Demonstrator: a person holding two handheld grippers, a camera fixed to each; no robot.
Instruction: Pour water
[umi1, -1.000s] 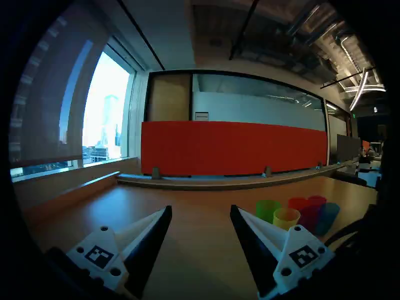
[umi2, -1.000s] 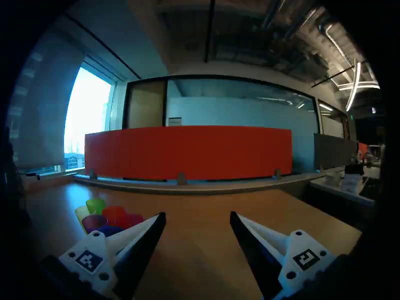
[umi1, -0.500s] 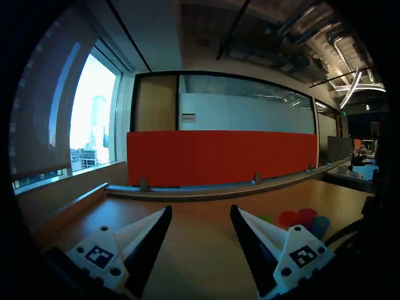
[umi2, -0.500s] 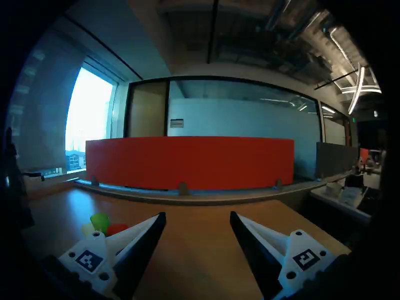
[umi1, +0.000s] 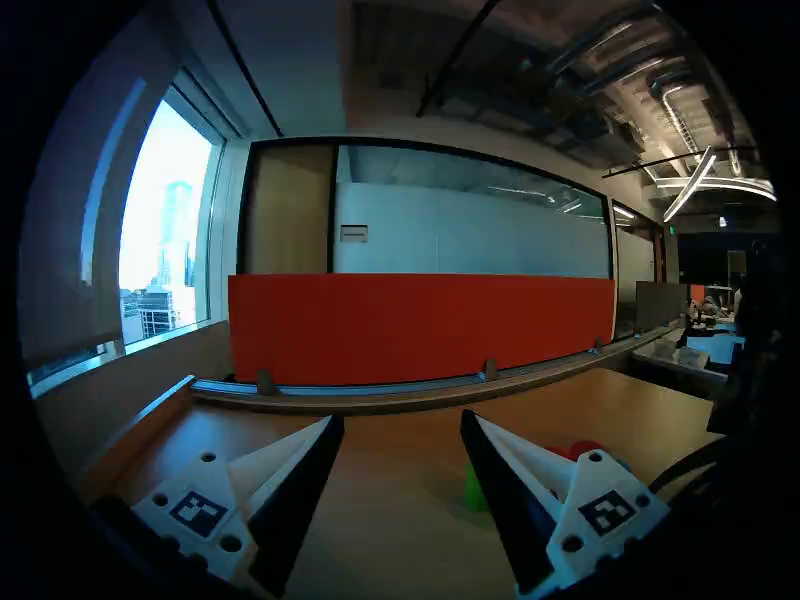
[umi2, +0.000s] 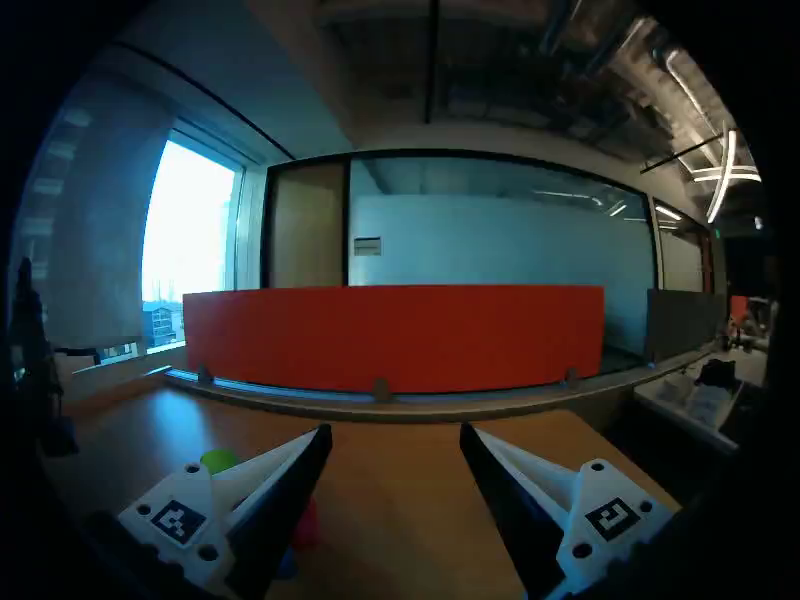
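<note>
Wooden table (umi1: 392, 545): bearing a green plastic cup (umi1: 470, 488)
White left gripper (umi1: 400, 418): hovering above table, gaping wide, holding nothing
White right gripper (umi2: 395, 428): hovering above table, gaping wide, empty

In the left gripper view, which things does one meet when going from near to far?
left gripper → green cup → orange partition → glass wall

A wooden table (umi1: 400, 520) bears a cluster of coloured cups (umi1: 472, 488).
</note>
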